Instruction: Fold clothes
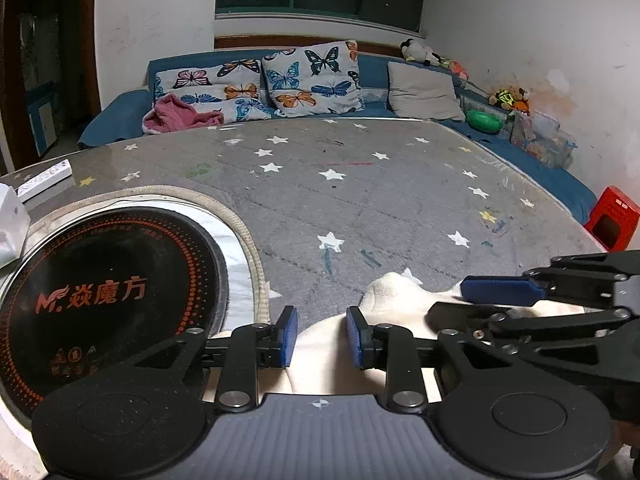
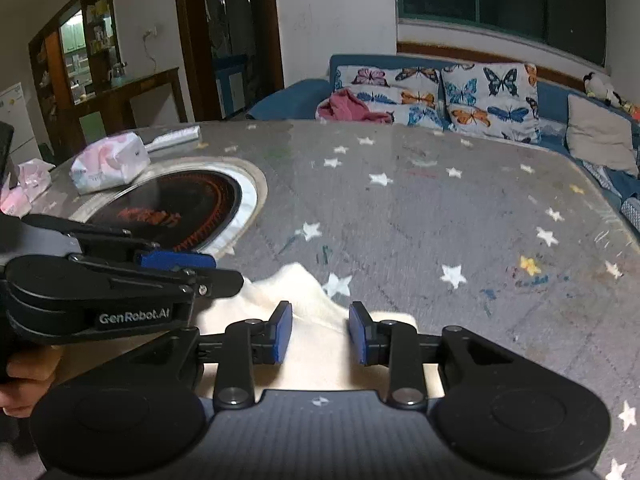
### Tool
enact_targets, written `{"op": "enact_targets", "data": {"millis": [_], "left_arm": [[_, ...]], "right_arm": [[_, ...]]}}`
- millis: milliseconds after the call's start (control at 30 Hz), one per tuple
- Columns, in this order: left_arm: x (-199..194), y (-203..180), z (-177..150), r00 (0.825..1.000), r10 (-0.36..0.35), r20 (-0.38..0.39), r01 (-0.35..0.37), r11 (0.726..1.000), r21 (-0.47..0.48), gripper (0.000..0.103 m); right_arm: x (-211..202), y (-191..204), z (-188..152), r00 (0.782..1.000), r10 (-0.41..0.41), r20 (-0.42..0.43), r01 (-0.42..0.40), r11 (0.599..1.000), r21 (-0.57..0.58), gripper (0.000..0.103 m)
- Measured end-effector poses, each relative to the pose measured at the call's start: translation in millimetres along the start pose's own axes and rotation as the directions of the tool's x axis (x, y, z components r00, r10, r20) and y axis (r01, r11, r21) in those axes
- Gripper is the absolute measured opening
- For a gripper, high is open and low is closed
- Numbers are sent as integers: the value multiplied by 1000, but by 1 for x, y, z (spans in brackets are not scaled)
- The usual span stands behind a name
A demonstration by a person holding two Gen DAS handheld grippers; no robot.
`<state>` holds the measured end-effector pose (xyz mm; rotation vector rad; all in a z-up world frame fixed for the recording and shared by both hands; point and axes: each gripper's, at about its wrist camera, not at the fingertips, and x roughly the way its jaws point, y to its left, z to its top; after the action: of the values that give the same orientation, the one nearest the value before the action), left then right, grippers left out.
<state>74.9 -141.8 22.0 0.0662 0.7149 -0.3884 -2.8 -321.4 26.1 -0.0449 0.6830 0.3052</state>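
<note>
A cream fleece garment [image 1: 394, 294] lies bunched on the grey star-patterned table [image 1: 360, 200], close to the near edge. My left gripper [image 1: 322, 336] hovers over it, open, with cream fabric showing in the gap between the blue pads. My right gripper [image 1: 460, 302] comes in from the right, turned on its side over the same cloth. In the right wrist view the right gripper [image 2: 320, 332] is also open above the garment [image 2: 304, 288], and the left gripper [image 2: 212, 270] reaches in from the left. How much of the garment lies beneath the grippers is hidden.
A round black induction hob [image 1: 108, 292] is set into the table at the left. A tissue pack [image 2: 110, 164] and a white remote [image 1: 44, 180] lie beyond it. A blue sofa [image 1: 372, 68] with butterfly cushions and a pink garment [image 1: 176, 116] sits behind; a red box [image 1: 610, 218] stands at the right.
</note>
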Motion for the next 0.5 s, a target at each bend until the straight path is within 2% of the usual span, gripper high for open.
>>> {"op": "enact_targets", "data": {"millis": [100, 267, 333, 500], "left_arm": [[-7, 0, 0, 1000, 8, 6, -8, 1000, -6, 42], [-22, 2, -4, 1000, 21, 9, -21, 1000, -19, 48], [-29, 3, -7, 1000, 29, 7, -28, 999, -29, 50], [-46, 8, -14, 999, 47, 11, -46, 998, -47, 57]], "right_arm": [[-4, 1, 1, 1000, 0, 3, 0, 1000, -9, 31], [-19, 13, -8, 1000, 6, 3, -6, 999, -43, 33], [-25, 18, -12, 1000, 9, 2, -9, 998, -58, 39], [-40, 30, -21, 1000, 15, 1, -15, 996, -93, 43]]}}
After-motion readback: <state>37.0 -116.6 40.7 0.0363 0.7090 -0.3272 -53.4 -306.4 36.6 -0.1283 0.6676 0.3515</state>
